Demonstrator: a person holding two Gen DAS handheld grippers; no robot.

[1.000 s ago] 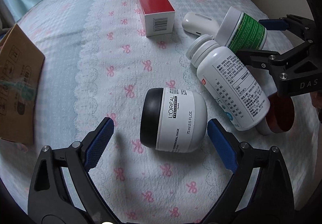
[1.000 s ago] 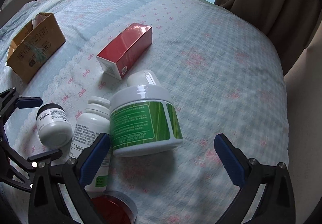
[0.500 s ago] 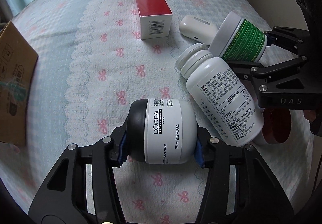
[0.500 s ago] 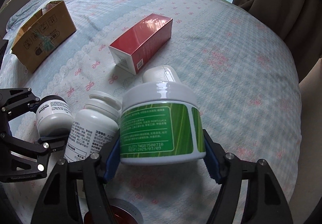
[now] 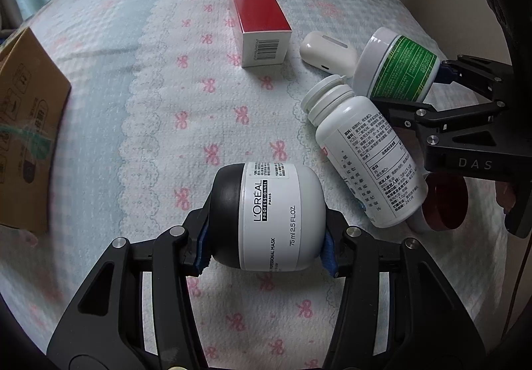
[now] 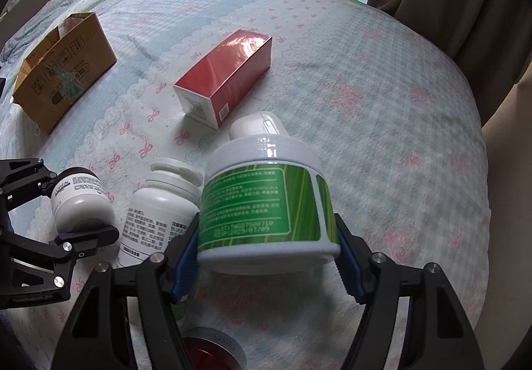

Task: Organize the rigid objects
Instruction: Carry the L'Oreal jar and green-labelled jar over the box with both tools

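We hold the L'Oréal jar (image 5: 269,217) on its side, long axis crosswise between our left gripper's (image 5: 266,252) pinching jaws, while our right gripper (image 6: 266,252) clamps the green-labelled tub (image 6: 266,203), both just above the bed (image 5: 133,103).

Two close wrist views low over the bed, both sharing the red box (image 5: 259,25) (image 6: 226,75).

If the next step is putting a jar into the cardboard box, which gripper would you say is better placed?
Left, probably. The left gripper is shut on the L'Oréal jar, and the cardboard box lies on its side of the bed. The right gripper, shut on the green jar, sits farther from it.
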